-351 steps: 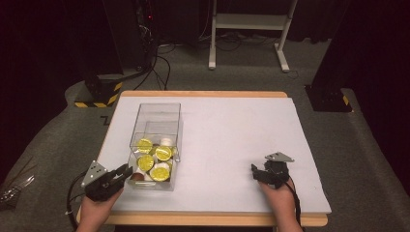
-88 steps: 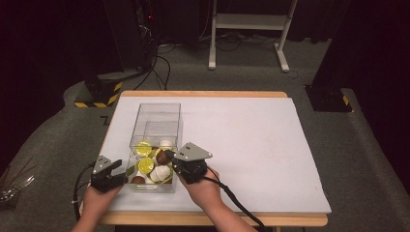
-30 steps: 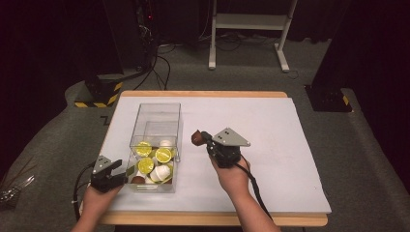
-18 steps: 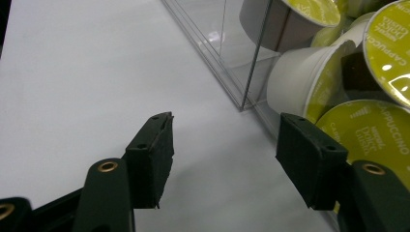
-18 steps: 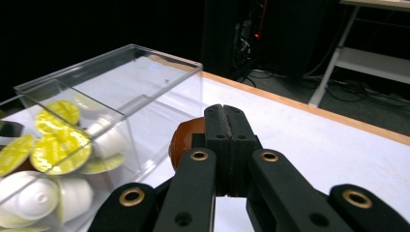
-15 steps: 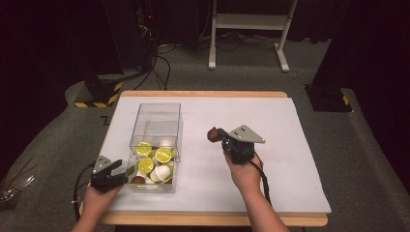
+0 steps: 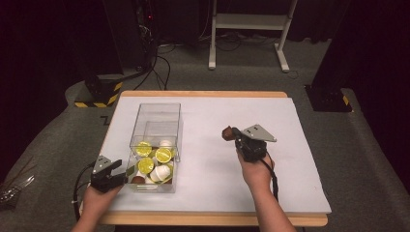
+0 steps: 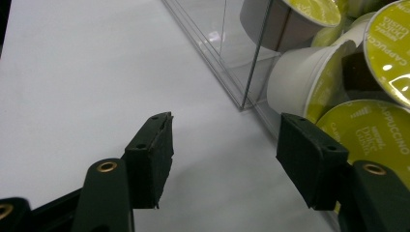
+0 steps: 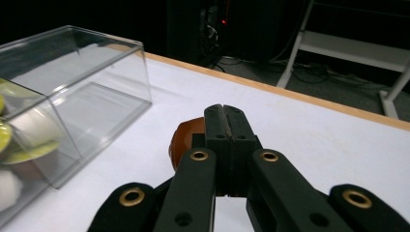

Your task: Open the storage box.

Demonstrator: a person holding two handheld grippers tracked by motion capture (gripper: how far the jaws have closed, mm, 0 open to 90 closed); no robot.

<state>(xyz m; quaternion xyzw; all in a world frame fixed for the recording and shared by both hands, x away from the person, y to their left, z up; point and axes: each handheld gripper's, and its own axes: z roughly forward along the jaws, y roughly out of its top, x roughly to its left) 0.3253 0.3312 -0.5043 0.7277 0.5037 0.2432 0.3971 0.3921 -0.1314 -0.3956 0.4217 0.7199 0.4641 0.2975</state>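
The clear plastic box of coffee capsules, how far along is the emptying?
Barely begun. The right gripper holds one brown capsule over the white table cover, not yet set down. The clear plastic box still holds yellow-lidded capsules. The left gripper sits open beside the box.

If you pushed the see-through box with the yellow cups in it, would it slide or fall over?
The clear box would probably slide, not tip: it lies long and low on the smooth white table. It likely feels light, since only small coffee capsules fill its near end. Its thin walls look stiff.
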